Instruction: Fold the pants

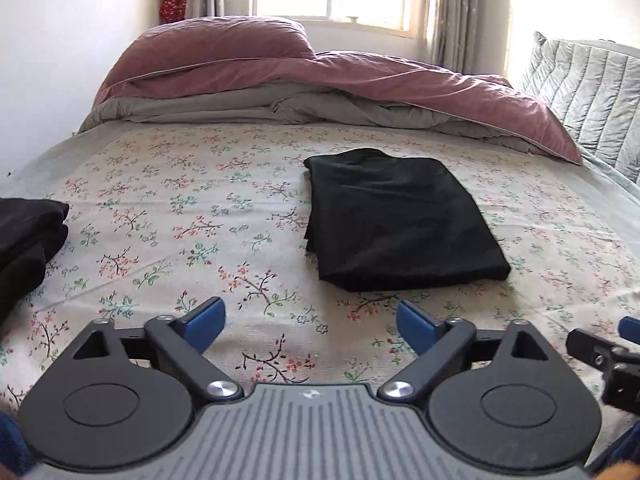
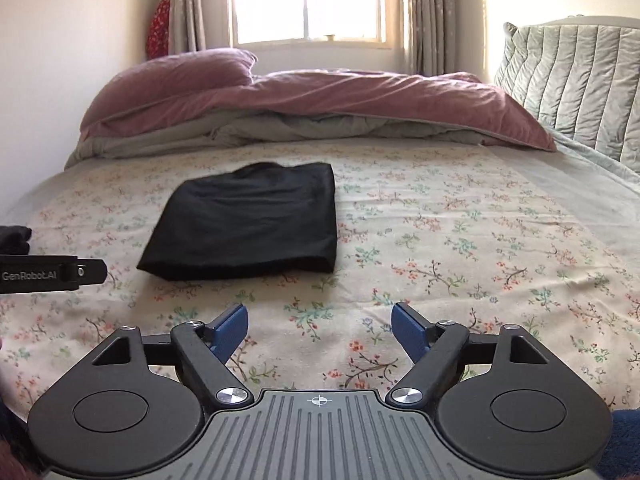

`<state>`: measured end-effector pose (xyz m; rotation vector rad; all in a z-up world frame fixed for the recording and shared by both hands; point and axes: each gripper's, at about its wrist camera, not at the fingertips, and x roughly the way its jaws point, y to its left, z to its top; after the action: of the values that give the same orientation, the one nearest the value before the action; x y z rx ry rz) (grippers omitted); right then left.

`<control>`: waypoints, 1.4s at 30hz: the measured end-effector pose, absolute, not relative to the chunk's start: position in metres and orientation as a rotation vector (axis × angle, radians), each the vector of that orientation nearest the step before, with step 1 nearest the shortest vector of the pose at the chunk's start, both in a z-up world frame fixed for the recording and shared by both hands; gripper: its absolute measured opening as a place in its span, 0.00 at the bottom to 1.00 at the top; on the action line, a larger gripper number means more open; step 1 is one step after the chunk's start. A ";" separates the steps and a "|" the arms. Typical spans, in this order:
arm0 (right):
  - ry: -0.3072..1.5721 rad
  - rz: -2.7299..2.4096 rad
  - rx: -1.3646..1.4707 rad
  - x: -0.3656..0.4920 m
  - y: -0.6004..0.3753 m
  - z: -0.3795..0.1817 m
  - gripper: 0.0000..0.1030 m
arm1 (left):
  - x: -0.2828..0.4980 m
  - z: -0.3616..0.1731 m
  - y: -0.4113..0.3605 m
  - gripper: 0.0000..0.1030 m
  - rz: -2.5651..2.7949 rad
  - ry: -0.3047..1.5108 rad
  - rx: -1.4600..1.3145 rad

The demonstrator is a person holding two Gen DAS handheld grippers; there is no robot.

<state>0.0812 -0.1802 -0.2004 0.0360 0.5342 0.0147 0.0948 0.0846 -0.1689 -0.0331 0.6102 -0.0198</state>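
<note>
Pants (image 1: 404, 220): black, folded into a flat rectangle, mid-bed on the floral sheet (image 1: 200, 220). Left gripper (image 1: 310, 326) and right gripper (image 2: 320, 330): near, jaws apart, empty. Folding looks done; next, likely the dark pile (image 1: 28, 232) far left.

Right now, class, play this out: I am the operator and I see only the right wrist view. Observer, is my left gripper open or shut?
Observer: Open. The left wrist view shows the left gripper with its blue pads wide apart and nothing between them.
Operator: What is the dark sliver at my left edge?
Observer: A pile of dark clothing on the floral sheet, lying apart from the folded black pants.
Operator: Is the left gripper touching the pants?
Observer: No. Bare sheet shows between its fingertips and the near edge of the pants.
</note>
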 end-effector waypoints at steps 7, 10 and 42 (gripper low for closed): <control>0.575 0.019 0.074 0.097 -0.180 -0.216 0.90 | 0.100 -0.184 0.079 1.00 -0.006 0.669 -0.028; 0.577 0.019 0.050 0.097 -0.175 -0.218 0.94 | 0.101 -0.186 0.078 1.00 -0.002 0.684 -0.036; 0.591 -0.032 0.037 0.100 -0.174 -0.221 1.00 | 0.107 -0.194 0.074 1.00 -0.032 0.782 -0.073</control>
<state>0.0996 -0.1739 -0.2206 0.0374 0.5905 -0.0318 0.1067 0.0741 -0.1939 -0.0727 0.7824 -0.0316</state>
